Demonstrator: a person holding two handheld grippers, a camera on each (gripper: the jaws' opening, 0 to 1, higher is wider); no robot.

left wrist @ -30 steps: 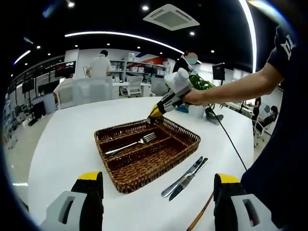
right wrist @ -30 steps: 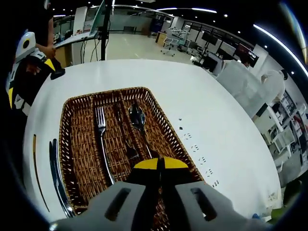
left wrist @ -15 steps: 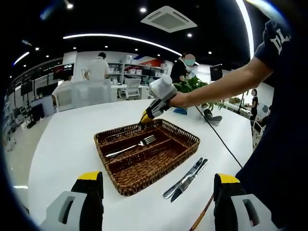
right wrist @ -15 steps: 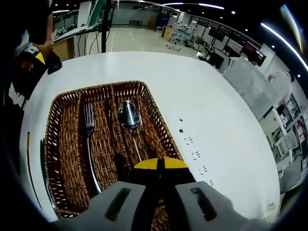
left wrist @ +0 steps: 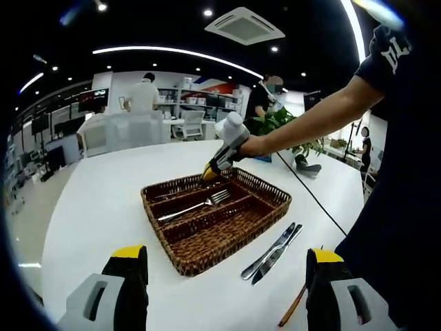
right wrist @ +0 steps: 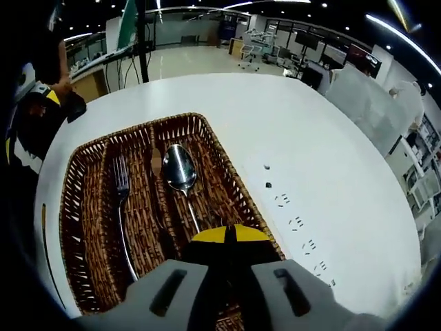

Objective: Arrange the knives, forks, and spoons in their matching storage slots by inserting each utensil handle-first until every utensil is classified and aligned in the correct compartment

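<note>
**Ana:** Spoon time! The right gripper is pinching the handle end, yellow tips shut tight on it, and the bowl is lying just ahead of those fingers in the outer slot of the wicker tray.

**Ben:** Handle-first is the call, so I'd say the trick is lowering it straight along the slot, keeping the bowl off the divider, then letting go only once it is lying flat.

**Ana:** A fork is sitting to the left of the fingers, two slots over. Something brownish in the slot between, too dim to name.

**Ben:** And the left gripper is hanging back, fingers spread wide, nothing between them. Just beyond its right finger, two knives are waiting side by side on the white table, beside the tray's near corner.

**Ana:** A thin wooden stick is poking in by that same finger. Can't tell what it is.

**Ben:** Further out, the right gripper is coming in over the tray's far edge on an outstretched arm, its cable trailing across the table.

**Ana:** Past that, a potted plant, shelving, people standing around an open office, ceiling lights glowing overhead.
</note>
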